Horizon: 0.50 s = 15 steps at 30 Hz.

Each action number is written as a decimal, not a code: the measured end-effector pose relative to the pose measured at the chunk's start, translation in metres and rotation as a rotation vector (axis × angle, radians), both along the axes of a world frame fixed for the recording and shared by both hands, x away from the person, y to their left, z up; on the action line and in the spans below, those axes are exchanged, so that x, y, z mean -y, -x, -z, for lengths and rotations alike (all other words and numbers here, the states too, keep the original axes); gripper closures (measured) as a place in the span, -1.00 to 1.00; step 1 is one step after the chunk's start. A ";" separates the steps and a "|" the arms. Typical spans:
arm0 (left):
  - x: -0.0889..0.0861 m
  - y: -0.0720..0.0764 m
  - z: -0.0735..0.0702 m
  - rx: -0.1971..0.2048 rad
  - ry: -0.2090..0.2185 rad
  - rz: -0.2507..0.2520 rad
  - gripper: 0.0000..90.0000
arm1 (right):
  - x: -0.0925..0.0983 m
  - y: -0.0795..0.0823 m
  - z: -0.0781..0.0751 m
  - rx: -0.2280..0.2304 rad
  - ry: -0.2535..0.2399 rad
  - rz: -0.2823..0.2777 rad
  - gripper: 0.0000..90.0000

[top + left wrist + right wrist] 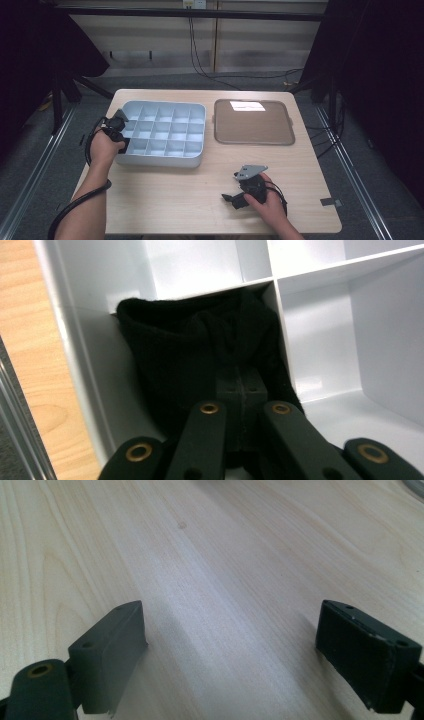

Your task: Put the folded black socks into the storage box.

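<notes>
**Ana:** High view first: where does the left gripper (121, 131) sit?

**Ben:** It sits at the left end of the pale divided organizer tray (196, 131), which lies on the wooden table (165, 195) just left of a brown flat tray (253, 122). The person's left hand (104, 148) holds the gripper with its tip over the tray's left-hand column of compartments.

**Ana:** And what does the left gripper view show?

**Ben:** Its jaws are clenched, pads pressed together on a fold of the black cloth (200, 350). The cloth is bunched inside one compartment against the tray's outer wall (75, 340), with a divider just behind it and another along its right side. The neighbouring compartments look bare and white.

**Ana:** Is the cloth lifted?

**Ben:** He cannot tell; it fills the compartment and hides the floor beneath it.

**Ana:** The other hand?

**Ben:** The right gripper (234, 199) lies low near the table's front edge, well apart from both trays, held by the right hand (270, 202). In the right gripper view its jaws stand released and wide (232, 655), with plain wood grain between them.
</notes>
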<state>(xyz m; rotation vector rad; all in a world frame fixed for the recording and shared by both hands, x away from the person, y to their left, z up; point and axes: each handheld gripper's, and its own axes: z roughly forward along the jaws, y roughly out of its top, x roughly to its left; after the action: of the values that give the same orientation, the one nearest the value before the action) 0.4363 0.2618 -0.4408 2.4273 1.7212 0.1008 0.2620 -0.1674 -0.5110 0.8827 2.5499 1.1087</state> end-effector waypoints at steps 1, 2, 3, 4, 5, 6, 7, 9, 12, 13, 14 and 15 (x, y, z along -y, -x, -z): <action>-0.001 0.000 -0.001 0.003 0.005 -0.001 1.00 | 0.000 0.000 0.000 0.000 0.000 0.000 -0.73; -0.001 0.000 -0.002 0.004 0.009 -0.002 1.00 | 0.000 0.000 0.000 0.000 0.000 0.000 -0.73; -0.001 0.001 -0.003 0.004 0.011 0.000 1.00 | 0.000 0.000 0.000 0.000 0.000 0.000 -0.73; -0.002 0.001 -0.004 0.004 0.010 0.004 1.00 | 0.000 0.000 0.000 -0.001 0.000 0.000 -0.73; -0.002 0.001 -0.006 0.003 0.010 0.006 1.00 | 0.000 0.000 0.000 0.000 0.000 0.000 -0.73; -0.002 0.001 -0.008 0.010 0.012 0.000 1.00 | 0.000 0.000 0.000 0.000 0.000 0.000 -0.73; -0.003 0.001 -0.010 0.013 0.011 0.001 0.99 | 0.000 0.000 0.000 0.002 0.000 -0.001 -0.73; -0.003 0.002 -0.015 0.022 0.015 0.000 0.96 | 0.000 0.000 0.000 0.002 0.000 -0.001 -0.73; -0.005 0.002 -0.023 0.031 0.014 0.000 0.94 | 0.000 0.000 0.000 0.002 0.000 -0.001 -0.73; -0.005 0.002 -0.025 0.037 0.013 0.003 0.93 | 0.000 0.000 0.000 0.002 0.000 -0.001 -0.73; -0.005 0.002 -0.027 0.038 0.021 -0.004 0.93 | 0.000 0.000 0.000 0.002 0.000 -0.001 -0.73; -0.006 0.002 -0.029 0.041 0.019 -0.005 0.92 | 0.000 0.000 0.000 0.002 0.000 -0.001 -0.73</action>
<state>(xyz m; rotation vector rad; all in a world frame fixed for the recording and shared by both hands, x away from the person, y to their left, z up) 0.4344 0.2674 -0.4114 2.3909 1.7027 0.1332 0.2622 -0.1674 -0.5111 0.8800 2.5487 1.1099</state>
